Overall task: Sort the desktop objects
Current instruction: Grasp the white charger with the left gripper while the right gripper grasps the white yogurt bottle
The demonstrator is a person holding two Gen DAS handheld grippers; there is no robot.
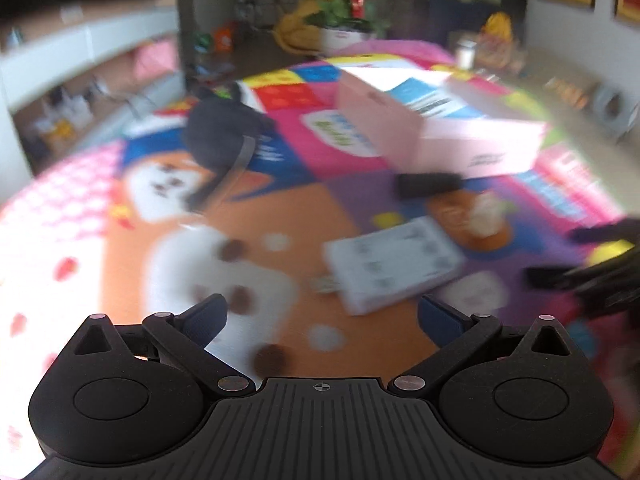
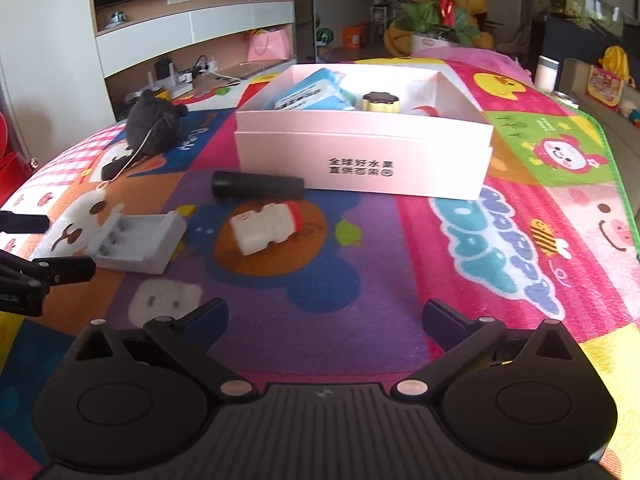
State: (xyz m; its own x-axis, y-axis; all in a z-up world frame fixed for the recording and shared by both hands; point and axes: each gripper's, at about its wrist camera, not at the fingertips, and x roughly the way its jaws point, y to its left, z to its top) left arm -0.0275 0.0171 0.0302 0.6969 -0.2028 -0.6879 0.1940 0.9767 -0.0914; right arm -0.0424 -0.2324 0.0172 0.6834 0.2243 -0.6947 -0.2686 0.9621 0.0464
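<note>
Right gripper [image 2: 325,316]: jaws spread wide, empty.
Left gripper [image 1: 322,318]: agape, empty.
White ribbed plastic bottle, red cap [image 2: 269,227]: mid-mat, light, likely slippery; pinch across ribbed body.
Destination: pink cardboard box [image 2: 360,148].

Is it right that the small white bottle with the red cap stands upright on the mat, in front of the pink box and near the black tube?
Not quite. In the right wrist view the small white bottle with the red cap lies on its side on the mat; it does not stand upright. The rest holds: it is in front of the pink box and near the black tube.
</note>
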